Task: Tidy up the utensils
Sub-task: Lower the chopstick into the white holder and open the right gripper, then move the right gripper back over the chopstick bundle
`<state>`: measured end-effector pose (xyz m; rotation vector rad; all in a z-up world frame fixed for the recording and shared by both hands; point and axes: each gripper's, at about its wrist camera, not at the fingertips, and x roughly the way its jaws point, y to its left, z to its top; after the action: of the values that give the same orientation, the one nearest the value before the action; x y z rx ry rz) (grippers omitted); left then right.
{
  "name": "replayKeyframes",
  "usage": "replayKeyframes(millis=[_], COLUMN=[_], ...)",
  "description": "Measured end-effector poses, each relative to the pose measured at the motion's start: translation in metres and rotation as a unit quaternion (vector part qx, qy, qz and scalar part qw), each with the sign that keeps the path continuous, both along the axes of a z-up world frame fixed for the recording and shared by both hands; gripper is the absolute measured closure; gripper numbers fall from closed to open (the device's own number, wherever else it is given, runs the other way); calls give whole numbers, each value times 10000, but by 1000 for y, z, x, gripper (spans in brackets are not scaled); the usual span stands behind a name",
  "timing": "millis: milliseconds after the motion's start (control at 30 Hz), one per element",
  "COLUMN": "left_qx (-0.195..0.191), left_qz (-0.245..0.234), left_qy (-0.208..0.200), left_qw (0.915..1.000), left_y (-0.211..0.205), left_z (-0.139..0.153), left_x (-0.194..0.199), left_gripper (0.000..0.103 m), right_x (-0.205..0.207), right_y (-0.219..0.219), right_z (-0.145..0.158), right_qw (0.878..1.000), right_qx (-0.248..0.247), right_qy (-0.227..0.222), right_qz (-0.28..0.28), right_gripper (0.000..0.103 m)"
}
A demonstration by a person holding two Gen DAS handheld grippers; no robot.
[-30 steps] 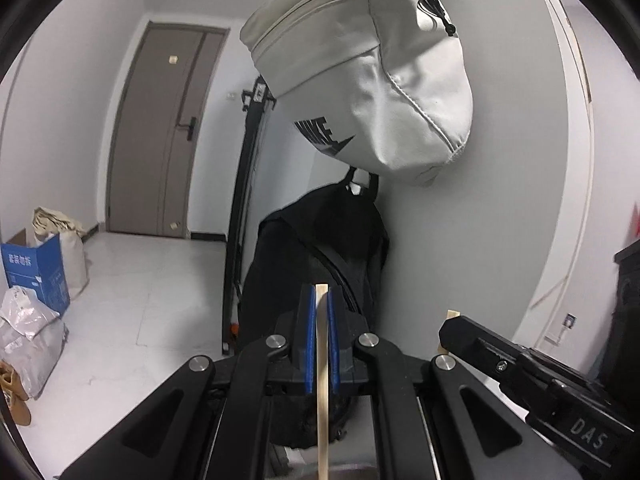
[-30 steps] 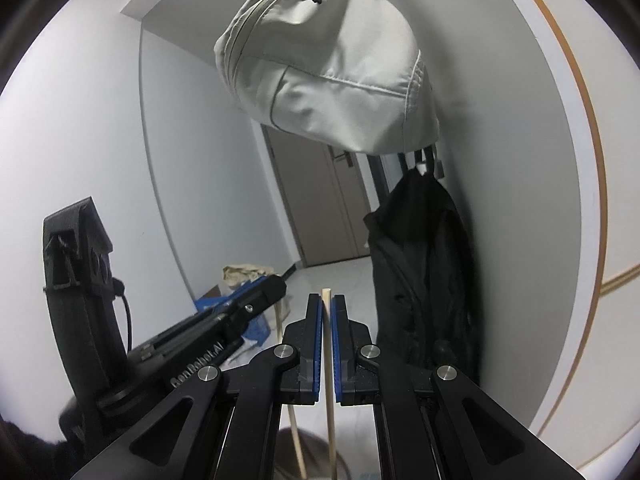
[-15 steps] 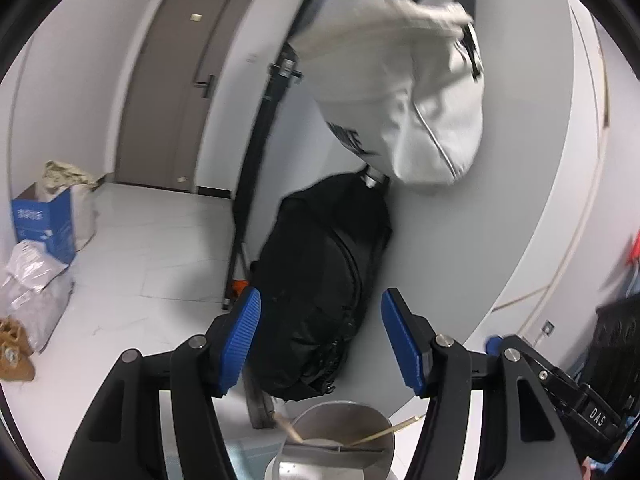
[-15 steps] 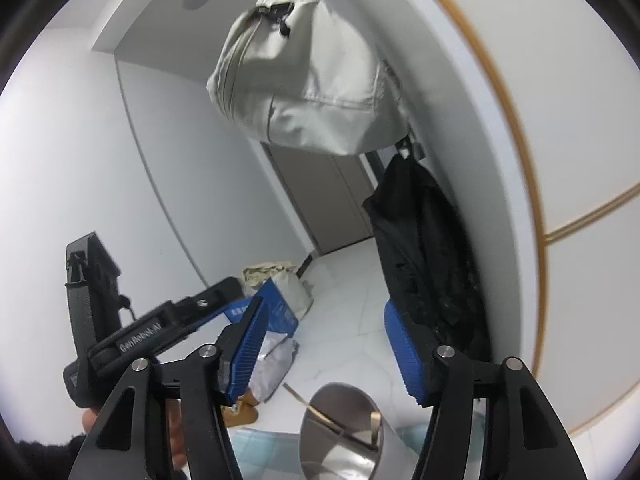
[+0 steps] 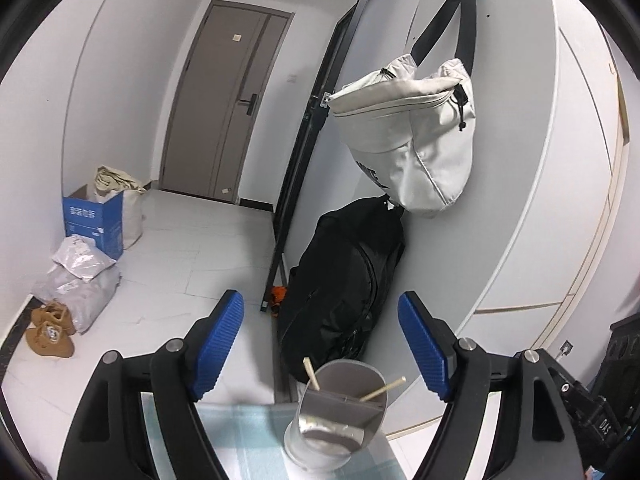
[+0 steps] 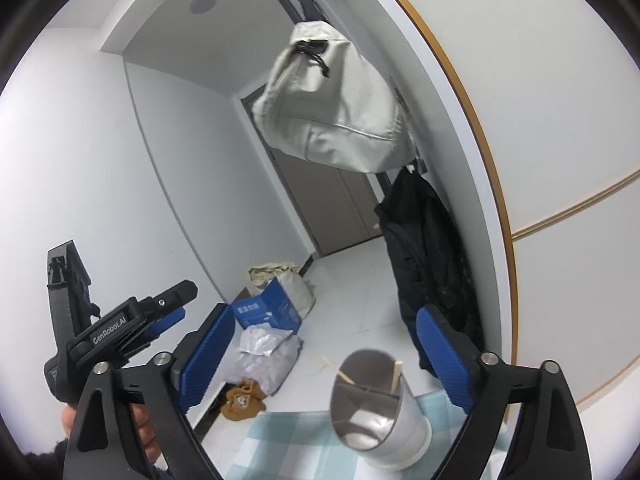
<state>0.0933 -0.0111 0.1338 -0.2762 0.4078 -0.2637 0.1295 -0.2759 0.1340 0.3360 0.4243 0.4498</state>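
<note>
- Left gripper (image 5: 320, 350): our blue pads spread wide, nothing between them. It hangs above the metal holder.
- Right gripper (image 6: 320, 360): our jaws likewise wide apart and empty, hovering above and behind the same holder.
- Metal utensil holder (image 5: 338, 416): an upright steel cylinder with a divider across its mouth, standing on a pale blue checked cloth (image 5: 240, 440).
- Two wooden chopsticks (image 5: 382, 388) sit inside it. One leans toward the left rim, the other toward the right, and their tips poke just above the rim on opposite sides of the divider.
- From the right wrist we see the holder (image 6: 380, 412) below our open jaws, with the chopsticks (image 6: 397, 376) leaning apart in it.
- The left gripper's black body shows at the left of the right wrist view; the hand (image 6: 146, 436) holding it is partly visible.
- Just beyond the cloth: a black backpack (image 5: 344, 288) against the wall.
- Above it: a cream sling bag (image 5: 412, 140) hanging by black straps.
- On the floor to the left: brown slippers (image 5: 50, 328), grey plastic parcels (image 5: 80, 276), a blue cardboard box (image 5: 94, 220).
- Farthest off: a grey door (image 5: 224, 96) at the end of the hallway.
</note>
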Motion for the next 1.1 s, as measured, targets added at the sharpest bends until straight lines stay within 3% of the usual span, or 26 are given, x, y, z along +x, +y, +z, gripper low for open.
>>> replayKeyframes(millis=[100, 400, 567, 867, 1100], left_qx=[104, 401, 667, 1012, 1094], left_qz=[60, 544, 899, 1053, 971], left_qy=[-12, 259, 580, 687, 1228], left_qw=[9999, 9974, 9920, 9869, 9816], left_y=[0, 6, 10, 8, 20], left_z=[0, -29, -53, -89, -133], left_x=[-20, -53, -62, -73, -60], left_gripper=[16, 16, 16, 16, 16], right_x=[-10, -38, -54, -64, -56], right_y=[4, 31, 44, 63, 79], right_z=[2, -19, -40, -90, -131], right_qw=[10000, 9982, 9956, 9881, 9751], right_qx=[-71, -545, -829, -1109, -1455], right_qy=[39, 260, 364, 816, 1399], right_qz=[-3, 40, 226, 692, 916], right_gripper=[0, 0, 0, 1, 22])
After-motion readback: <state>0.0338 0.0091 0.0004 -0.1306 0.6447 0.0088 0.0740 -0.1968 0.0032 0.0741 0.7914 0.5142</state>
